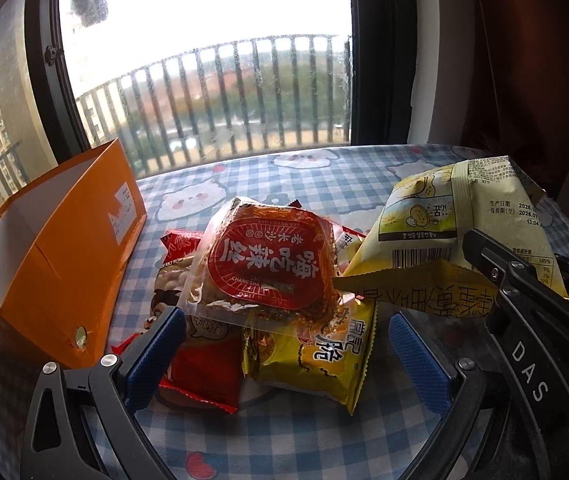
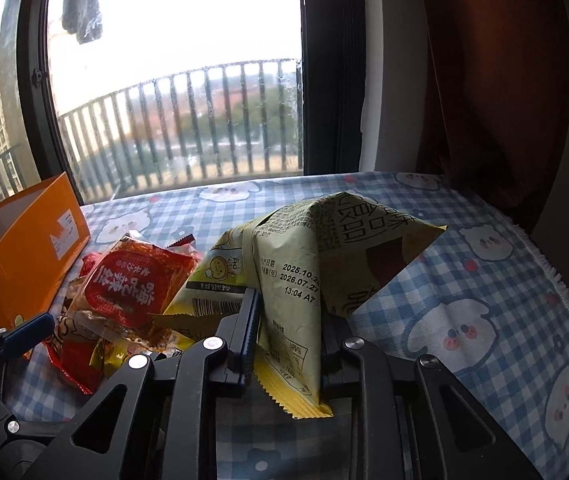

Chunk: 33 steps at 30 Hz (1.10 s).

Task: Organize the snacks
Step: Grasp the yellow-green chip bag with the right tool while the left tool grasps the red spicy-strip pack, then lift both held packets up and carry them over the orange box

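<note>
Blue-and-white checked cloth [image 2: 464, 248], printed with small bear faces, covers the desk in front of a window [image 1: 204, 40] with an outdoor railing.

Right tool [image 2: 288, 320]: clenched on the pale yellow snack bag [image 2: 292, 264]. The bag's serrated lower seam sits between the two fingers, and its upper end tents up over the cloth (date print and barcode face the camera). In the left wrist view the same bag [image 1: 456, 220] stands at the right of the pile, with the right tool's black finger [image 1: 484, 256] across its lower edge.

Left tool [image 1: 284, 344]: released. Its blue-padded fingers [image 1: 156, 352] stand wide apart on either side of the near edge of the snack pile, pressing on nothing.

Snack pile, centre of the desk: a clear packet with a red label [image 1: 268, 256] lies on top; beneath it a yellow packet [image 1: 316, 364] and a red packet [image 1: 204, 376] rest on the cloth; further wrappers underneath are only partly visible.

Orange cardboard box [image 1: 56, 248]: open at the top, white inside, standing at the left of the pile near the window, just beside the snacks. Whether anything lies inside cannot be told.

A dark red curtain [image 2: 496, 80] hangs at the right.
</note>
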Motion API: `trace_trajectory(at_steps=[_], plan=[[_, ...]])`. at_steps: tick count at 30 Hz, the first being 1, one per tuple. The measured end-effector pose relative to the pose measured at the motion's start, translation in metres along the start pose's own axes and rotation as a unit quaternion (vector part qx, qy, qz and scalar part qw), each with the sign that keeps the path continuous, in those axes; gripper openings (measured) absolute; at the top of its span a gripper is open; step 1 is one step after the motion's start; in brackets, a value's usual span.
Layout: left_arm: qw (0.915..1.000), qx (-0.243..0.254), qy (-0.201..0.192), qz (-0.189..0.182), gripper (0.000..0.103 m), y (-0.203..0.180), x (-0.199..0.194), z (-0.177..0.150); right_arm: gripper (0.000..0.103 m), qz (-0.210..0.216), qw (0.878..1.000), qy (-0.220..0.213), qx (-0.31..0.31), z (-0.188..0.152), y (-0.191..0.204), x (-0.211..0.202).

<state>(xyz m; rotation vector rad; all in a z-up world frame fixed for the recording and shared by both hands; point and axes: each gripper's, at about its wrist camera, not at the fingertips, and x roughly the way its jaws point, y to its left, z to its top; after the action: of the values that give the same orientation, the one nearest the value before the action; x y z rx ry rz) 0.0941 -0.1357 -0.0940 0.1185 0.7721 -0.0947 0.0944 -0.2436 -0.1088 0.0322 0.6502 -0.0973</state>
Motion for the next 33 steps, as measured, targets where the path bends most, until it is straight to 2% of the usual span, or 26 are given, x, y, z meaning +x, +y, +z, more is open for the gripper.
trace_trajectory(at_steps=[9,16,20,23,27,30,33], plan=[[0.9998,0.016,-0.009,0.003,0.102,0.004,0.007,0.035,0.024,-0.020,0.999,-0.024,0.013,0.026,0.006,-0.004],[0.9998,0.020,-0.003,-0.004,0.102,0.009,0.034,0.053,0.024,-0.042,0.998,-0.039,0.004,0.047,0.017,0.009],[0.9999,-0.002,0.014,-0.006,0.102,0.013,0.054,0.052,0.024,-0.053,0.997,-0.047,0.011,0.050,0.020,0.024],[0.9994,0.005,0.033,-0.004,0.102,0.013,0.069,0.047,0.024,-0.059,0.997,-0.041,0.008,0.047,0.023,0.038],[0.9996,0.015,0.024,0.008,0.102,0.010,0.075,0.041,0.024,-0.056,0.998,-0.018,0.006,0.037,0.026,0.055],[0.9994,0.021,0.028,0.009,0.102,0.011,0.077,0.038,0.024,-0.058,0.998,-0.009,0.007,0.033,0.025,0.061],[0.9990,0.012,0.034,0.025,0.102,0.016,0.080,0.037,0.024,-0.058,0.998,-0.004,0.011,0.030,0.026,0.063]])
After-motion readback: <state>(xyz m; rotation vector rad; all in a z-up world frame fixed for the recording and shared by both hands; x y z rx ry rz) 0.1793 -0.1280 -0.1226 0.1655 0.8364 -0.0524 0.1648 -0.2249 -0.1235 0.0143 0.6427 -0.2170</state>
